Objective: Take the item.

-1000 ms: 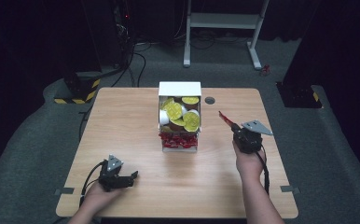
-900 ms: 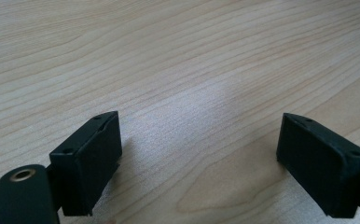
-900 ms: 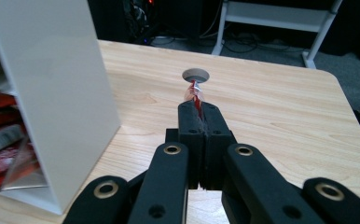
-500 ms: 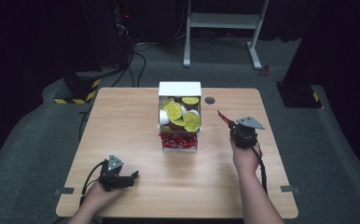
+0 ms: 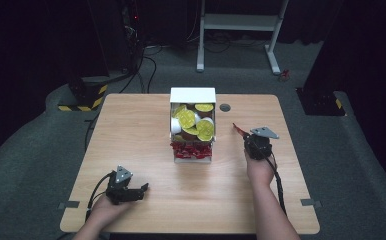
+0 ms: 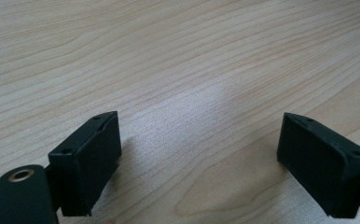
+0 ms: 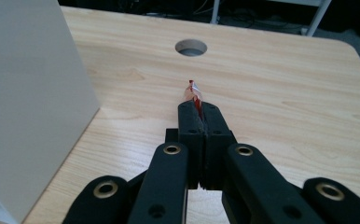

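A white box [image 5: 192,95] stands mid-table. Its upper part holds several yellow-lidded cups [image 5: 188,119], and its lower front part holds red packets [image 5: 191,150]. To the right of the box my right gripper [image 5: 244,136] is shut on a thin red packet [image 5: 237,129] that points toward the far left. In the right gripper view the red packet [image 7: 194,92] pokes out past the closed right gripper [image 7: 198,112], with the box wall [image 7: 29,93] close on the left. My left gripper [image 5: 140,190] rests near the front left edge. In its own view the left gripper [image 6: 199,154] is open over bare wood.
A round cable hole [image 5: 225,107] lies in the tabletop beyond the right gripper, shown as the hole [image 7: 190,47] in the right gripper view. Behind the table a white frame [image 5: 241,22] stands on the dark floor. Bare wood table [image 5: 131,130] stretches left of the box.
My right gripper, still holding the red packet, has drifted slightly left toward the box. The left gripper has stayed where it was.
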`<state>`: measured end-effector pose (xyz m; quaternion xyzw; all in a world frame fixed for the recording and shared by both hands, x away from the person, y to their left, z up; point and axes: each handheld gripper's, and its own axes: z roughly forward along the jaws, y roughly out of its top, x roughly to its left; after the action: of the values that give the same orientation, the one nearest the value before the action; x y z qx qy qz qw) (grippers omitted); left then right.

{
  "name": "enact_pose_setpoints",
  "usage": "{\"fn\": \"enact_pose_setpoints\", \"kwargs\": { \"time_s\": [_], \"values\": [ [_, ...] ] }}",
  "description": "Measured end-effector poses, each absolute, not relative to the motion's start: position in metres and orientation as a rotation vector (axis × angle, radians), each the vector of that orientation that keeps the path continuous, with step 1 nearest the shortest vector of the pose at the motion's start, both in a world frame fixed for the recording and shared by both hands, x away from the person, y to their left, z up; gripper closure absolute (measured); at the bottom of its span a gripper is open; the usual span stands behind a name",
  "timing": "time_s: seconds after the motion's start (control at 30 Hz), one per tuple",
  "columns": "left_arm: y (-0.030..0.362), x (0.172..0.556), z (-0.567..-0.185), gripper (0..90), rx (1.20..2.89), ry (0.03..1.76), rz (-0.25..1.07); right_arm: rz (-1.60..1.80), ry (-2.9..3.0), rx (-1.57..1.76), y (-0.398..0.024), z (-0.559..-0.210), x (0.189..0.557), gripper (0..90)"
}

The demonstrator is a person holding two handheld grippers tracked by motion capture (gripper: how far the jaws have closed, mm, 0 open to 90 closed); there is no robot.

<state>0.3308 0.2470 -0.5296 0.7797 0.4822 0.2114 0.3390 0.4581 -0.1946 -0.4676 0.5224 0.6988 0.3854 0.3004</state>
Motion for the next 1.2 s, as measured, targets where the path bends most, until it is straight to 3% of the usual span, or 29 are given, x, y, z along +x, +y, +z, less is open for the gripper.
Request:
{"fn": "enact_pose_setpoints", "kwargs": {
  "time_s": [0.63,1.2],
  "values": [
    [0.247,0.331,-0.529,13.9,2.035,1.253,0.551,0.990,1.935,1.478,-0.195,-0.510,0.446,85.3],
    [0.247,0.331,-0.529,14.1,2.036,1.250,0.556,0.998,1.917,1.442,-0.197,-0.500,0.444,66.5]
  ]
}}
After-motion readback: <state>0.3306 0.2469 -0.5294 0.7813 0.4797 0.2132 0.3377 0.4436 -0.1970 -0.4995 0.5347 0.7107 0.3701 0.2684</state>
